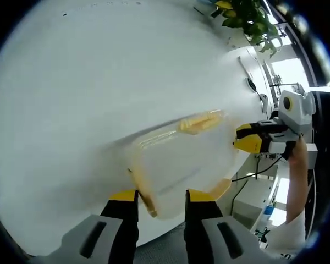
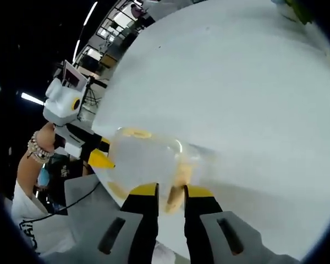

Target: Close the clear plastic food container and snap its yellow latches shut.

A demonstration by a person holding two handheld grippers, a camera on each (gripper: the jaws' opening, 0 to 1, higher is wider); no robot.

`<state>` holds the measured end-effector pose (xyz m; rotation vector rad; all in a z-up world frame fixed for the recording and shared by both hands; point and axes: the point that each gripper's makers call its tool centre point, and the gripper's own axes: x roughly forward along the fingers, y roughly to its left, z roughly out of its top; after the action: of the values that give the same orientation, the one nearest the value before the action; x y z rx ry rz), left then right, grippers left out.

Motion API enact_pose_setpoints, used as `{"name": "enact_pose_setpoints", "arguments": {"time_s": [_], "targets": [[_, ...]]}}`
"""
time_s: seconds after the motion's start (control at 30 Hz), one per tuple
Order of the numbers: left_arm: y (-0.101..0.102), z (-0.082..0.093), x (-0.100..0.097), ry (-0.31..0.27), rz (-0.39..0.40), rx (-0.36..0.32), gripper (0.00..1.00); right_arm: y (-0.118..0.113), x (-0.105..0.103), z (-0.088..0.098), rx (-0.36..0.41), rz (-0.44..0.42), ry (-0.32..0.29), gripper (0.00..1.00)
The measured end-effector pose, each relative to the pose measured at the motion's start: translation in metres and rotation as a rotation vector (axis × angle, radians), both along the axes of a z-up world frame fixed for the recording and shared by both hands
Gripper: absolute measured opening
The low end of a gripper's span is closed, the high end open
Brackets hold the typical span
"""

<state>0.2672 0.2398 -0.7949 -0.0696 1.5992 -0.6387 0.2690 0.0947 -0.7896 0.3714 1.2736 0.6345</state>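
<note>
— Clear plastic food container (image 1: 181, 165), lid seemingly down, near the edge of a white table (image 1: 88, 93). Where are the tools?

— Left gripper (image 1: 160, 199) at the near long side, jaws parted, straddling the rim beside a yellow latch (image 1: 144, 195). Right gripper (image 2: 170, 193) at 1 short end, jaws nearly together around another yellow latch (image 2: 177, 190); pinching it or merely beside it, hard to tell through the blur.

— How best to finish the snap?

— Probably by steadying the box with 1 tool and pressing each latch square toward the wall, low on the flap, until seated. Skewed pressure likely to slide the box off the table.

— Orientation?

— Lying flat, lid upward, long axis running from 1 gripper's side toward the other's, a far-side latch (image 1: 201, 122) facing the potted plant (image 1: 247, 19).
</note>
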Motion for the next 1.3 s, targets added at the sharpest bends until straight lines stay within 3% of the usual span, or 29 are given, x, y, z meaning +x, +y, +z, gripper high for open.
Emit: {"name": "enact_pose_setpoints", "arguments": {"time_s": [0.2,0.23,0.43,0.7,0.87,0.9,0.97,1.03,1.13,1.23,1.3], "targets": [[0.003,-0.003,0.004,0.008,-0.008,0.0,0.24,0.0,-0.002,-0.001,0.023,-0.02,0.009,0.13],[0.0,-0.003,0.003,0.016,0.02,-0.01,0.24,0.0,-0.002,-0.001,0.027,-0.021,0.008,0.13],[-0.006,-0.002,-0.005,0.012,-0.014,-0.021,0.24,0.003,-0.002,0.0,0.014,-0.008,0.002,0.14],[-0.006,-0.001,-0.009,-0.032,-0.024,-0.083,0.27,0.002,-0.003,0.002,-0.027,0.018,-0.056,0.14],[-0.007,0.0,-0.009,-0.061,-0.035,-0.102,0.28,0.002,-0.002,0.004,-0.05,0.018,-0.057,0.15],[-0.007,0.0,-0.006,-0.089,-0.053,-0.11,0.28,0.002,-0.002,0.004,-0.063,0.028,-0.071,0.15],[-0.005,0.001,-0.008,-0.087,-0.045,-0.112,0.29,0.002,-0.001,0.006,-0.097,0.049,-0.106,0.15],[-0.004,0.002,-0.006,-0.119,-0.054,-0.127,0.29,0.002,-0.002,0.007,-0.112,0.052,-0.118,0.15],[-0.004,0.004,0.0,-0.233,-0.113,-0.136,0.31,0.002,0.0,0.008,-0.131,0.072,-0.153,0.16],[-0.002,0.011,0.004,-0.4,-0.276,-0.11,0.32,0.002,-0.004,0.011,-0.21,0.23,-0.3,0.17],[-0.003,0.017,0.01,-0.482,-0.313,-0.111,0.35,0.006,-0.017,0.012,-0.224,0.284,-0.277,0.19]]}}
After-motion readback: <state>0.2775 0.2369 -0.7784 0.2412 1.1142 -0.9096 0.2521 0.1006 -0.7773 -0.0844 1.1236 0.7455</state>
